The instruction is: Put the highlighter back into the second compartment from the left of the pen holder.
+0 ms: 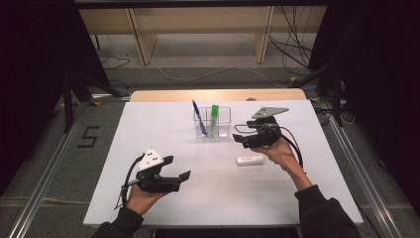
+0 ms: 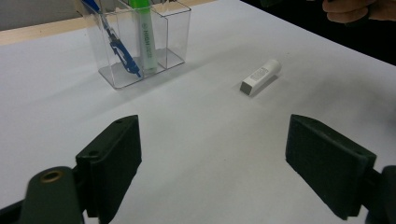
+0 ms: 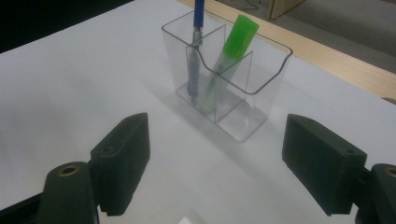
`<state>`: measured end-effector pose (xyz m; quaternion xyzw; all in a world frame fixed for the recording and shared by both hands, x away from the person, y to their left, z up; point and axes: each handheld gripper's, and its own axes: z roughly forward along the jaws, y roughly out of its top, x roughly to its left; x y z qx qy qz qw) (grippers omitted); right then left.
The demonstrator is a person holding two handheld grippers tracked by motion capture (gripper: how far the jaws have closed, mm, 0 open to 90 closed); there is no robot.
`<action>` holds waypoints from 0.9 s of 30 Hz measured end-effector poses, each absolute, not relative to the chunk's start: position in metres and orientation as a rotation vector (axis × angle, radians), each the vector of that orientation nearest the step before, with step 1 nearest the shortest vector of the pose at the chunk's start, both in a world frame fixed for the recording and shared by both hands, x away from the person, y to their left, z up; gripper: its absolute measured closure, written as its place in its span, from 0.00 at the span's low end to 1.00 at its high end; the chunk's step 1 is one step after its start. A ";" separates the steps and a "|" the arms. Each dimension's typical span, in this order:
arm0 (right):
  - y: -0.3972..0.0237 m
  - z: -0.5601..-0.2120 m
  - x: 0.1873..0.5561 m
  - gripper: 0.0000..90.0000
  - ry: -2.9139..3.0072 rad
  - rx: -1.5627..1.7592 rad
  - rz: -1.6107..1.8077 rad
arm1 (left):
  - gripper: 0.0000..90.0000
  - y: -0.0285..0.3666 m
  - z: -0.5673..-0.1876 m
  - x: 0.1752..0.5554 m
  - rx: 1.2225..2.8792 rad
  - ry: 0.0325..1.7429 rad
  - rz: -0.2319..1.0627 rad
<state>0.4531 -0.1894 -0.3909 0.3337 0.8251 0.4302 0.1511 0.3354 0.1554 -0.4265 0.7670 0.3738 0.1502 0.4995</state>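
A clear plastic holder [image 1: 224,119] with compartments stands at the table's far middle. A blue pen [image 1: 199,118] leans in its left compartment and a green highlighter [image 1: 214,118] in the one beside it. A small white stick [image 1: 250,160] lies flat on the table, right of centre. My right gripper [image 1: 238,135] hovers just right of the holder and above the stick, open and empty; its own view faces the holder [image 3: 268,79], the pen [image 3: 196,46] and the highlighter [image 3: 233,42]. My left gripper [image 1: 179,167] is near the front left, open and empty, facing the stick [image 2: 260,76].
The white table [image 1: 163,124] has a wooden strip [image 1: 218,94] along its far edge. Beyond it are wooden shelf legs and cables on the floor. Metal rails run along both sides of the table.
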 end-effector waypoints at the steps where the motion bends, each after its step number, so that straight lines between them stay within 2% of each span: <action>1: -0.191 -0.392 0.453 0.27 2.367 0.959 1.237 | 0.20 0.155 -0.427 0.336 1.853 0.905 0.362; 27: -0.208 -0.413 0.445 0.24 2.592 0.942 1.048 | 0.20 0.155 -0.427 0.337 1.854 0.906 0.353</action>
